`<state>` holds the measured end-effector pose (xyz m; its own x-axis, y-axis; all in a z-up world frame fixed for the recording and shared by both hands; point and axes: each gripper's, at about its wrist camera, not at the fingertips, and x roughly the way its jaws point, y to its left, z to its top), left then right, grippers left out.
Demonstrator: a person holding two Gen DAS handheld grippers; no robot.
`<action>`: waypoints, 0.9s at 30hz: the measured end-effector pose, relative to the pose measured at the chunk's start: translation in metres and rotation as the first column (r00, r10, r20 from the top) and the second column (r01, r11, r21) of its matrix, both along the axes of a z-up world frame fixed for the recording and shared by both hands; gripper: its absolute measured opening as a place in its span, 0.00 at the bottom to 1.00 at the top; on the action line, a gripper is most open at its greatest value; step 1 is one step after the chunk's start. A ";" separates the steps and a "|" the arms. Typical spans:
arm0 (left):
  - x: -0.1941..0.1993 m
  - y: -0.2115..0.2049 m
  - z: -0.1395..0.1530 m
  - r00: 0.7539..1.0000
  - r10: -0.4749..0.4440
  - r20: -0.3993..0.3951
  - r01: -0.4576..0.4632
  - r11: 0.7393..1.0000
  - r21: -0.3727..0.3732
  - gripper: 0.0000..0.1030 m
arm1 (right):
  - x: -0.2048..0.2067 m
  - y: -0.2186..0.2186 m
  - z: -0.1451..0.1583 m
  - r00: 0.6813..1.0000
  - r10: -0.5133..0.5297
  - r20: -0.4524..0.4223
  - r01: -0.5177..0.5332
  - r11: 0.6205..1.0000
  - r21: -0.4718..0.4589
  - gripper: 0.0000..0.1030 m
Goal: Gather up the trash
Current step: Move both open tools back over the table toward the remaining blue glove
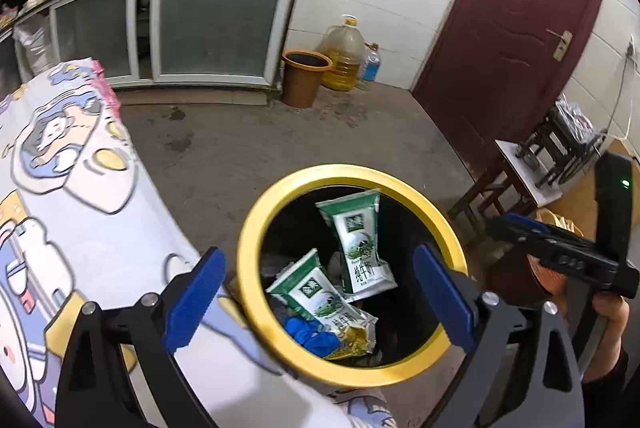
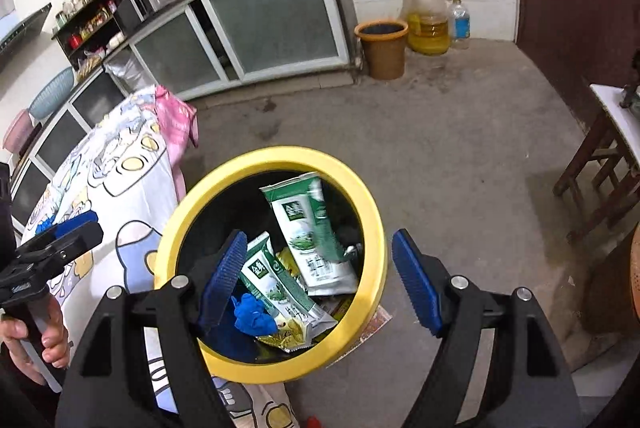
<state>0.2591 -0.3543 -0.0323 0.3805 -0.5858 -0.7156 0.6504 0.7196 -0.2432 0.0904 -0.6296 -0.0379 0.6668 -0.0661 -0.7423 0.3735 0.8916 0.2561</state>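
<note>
A black trash bin with a yellow rim (image 1: 248, 248) (image 2: 372, 212) stands on the floor beside the table. Inside lie two green-and-white milk pouches (image 1: 358, 236) (image 2: 312, 228), a crumpled blue piece (image 1: 310, 334) (image 2: 252, 312) and a yellow wrapper (image 1: 356, 338) (image 2: 288, 334). My left gripper (image 1: 320, 292) hangs open over the bin's mouth, nothing between its blue pads. My right gripper (image 2: 320, 282) is also open and empty above the bin. Each gripper shows at the edge of the other's view, the right one (image 1: 560, 256) and the left one (image 2: 52, 244), each held by a hand.
A table with a cartoon-print cloth (image 1: 80, 228) (image 2: 120, 188) borders the bin on the left. A brown bucket (image 1: 306, 76) (image 2: 382, 46), an oil jug (image 1: 346, 56) and a bottle stand by the far cabinet. A wooden stool (image 1: 512, 180) (image 2: 600, 156) and a dark red door (image 1: 512, 28) are to the right.
</note>
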 end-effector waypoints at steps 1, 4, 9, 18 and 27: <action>0.002 0.008 0.001 1.000 0.014 0.000 -0.014 1.000 -0.005 0.90 | -0.003 0.003 0.005 1.000 0.001 0.010 -0.001 1.000 -0.017 0.70; 0.006 0.032 0.007 0.999 0.049 0.006 -0.049 0.999 -0.021 0.91 | -0.004 0.010 0.016 0.999 0.032 0.041 -0.031 0.999 -0.029 0.70; 0.016 0.092 0.023 0.988 0.148 0.044 -0.146 0.988 -0.038 0.91 | 0.008 0.042 0.034 0.982 0.150 0.110 -0.145 0.988 -0.056 0.70; 0.028 0.252 0.043 0.917 0.363 0.167 -0.366 0.931 -0.017 0.92 | 0.080 0.147 0.052 0.911 0.399 0.107 -0.393 0.917 -0.075 0.70; 0.046 0.398 0.040 0.859 0.462 0.221 -0.473 0.881 -0.004 0.92 | 0.182 0.301 0.055 0.750 0.657 0.081 -0.656 0.754 -0.038 0.70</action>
